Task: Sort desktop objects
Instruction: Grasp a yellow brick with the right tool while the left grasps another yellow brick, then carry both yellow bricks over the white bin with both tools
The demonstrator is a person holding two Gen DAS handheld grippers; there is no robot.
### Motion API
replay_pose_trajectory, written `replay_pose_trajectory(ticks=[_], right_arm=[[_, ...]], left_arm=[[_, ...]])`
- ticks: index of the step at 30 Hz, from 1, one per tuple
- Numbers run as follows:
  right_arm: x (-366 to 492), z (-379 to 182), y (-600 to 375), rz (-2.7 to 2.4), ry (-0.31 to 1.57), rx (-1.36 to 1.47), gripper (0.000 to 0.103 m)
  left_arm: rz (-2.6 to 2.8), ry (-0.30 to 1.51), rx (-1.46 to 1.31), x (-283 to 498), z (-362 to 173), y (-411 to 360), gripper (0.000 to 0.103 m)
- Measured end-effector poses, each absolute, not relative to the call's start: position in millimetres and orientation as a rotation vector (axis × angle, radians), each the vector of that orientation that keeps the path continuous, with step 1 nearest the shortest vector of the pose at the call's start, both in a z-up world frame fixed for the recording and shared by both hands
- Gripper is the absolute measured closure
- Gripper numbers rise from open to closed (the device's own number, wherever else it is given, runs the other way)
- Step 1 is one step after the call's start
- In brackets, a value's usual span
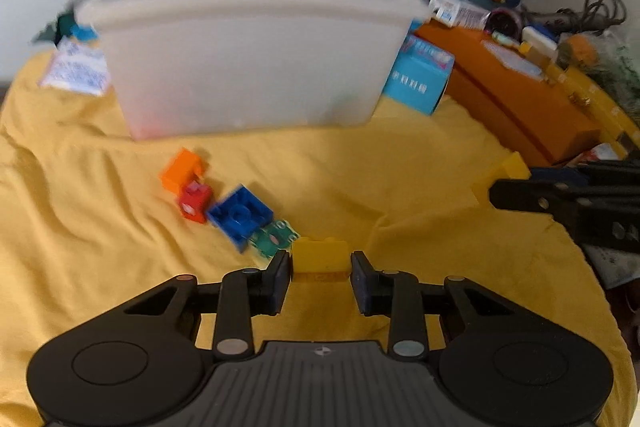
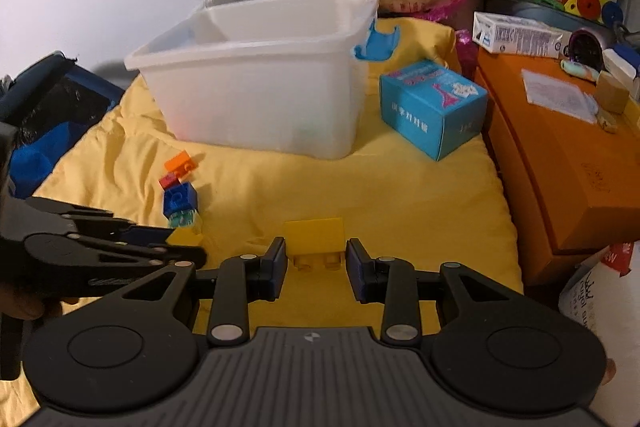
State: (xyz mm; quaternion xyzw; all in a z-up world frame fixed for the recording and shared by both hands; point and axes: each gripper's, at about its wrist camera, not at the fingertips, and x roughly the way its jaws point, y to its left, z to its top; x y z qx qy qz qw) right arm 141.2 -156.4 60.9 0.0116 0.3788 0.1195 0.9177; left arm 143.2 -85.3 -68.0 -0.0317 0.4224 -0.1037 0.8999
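In the left wrist view my left gripper [image 1: 320,263] is shut on a yellow brick [image 1: 320,253] that rests on the yellow cloth [image 1: 100,247]. Just beyond it lie a teal brick [image 1: 274,237], a blue brick [image 1: 240,215], a red brick [image 1: 196,203] and an orange brick [image 1: 182,169] in a loose row. In the right wrist view my right gripper [image 2: 316,253] is shut on a second yellow brick [image 2: 316,235]. The same gripper [image 1: 496,195] shows at the right edge with that brick [image 1: 504,173]. A white plastic bin [image 2: 260,87] stands behind.
A light blue carton [image 2: 432,107] sits right of the bin. An orange box [image 2: 560,155] with small items on top borders the cloth on the right. A dark blue bag [image 2: 52,95] lies at the left. Bags and toys are piled behind the bin.
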Motion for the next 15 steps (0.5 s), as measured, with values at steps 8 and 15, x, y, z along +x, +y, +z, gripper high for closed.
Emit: replay_pose_trajectory(ticks=[8,15], right_arm=[[145,96,-148,0.295,0.683,0.057,0.067],[154,137,-141,0.328,0.606,0.077,0.067]], left_arm=[[-0.199,0.787,-0.097,128,-2,-50,0.067],[-0.150,0.705,-0.111,129,51,-16,0.067]])
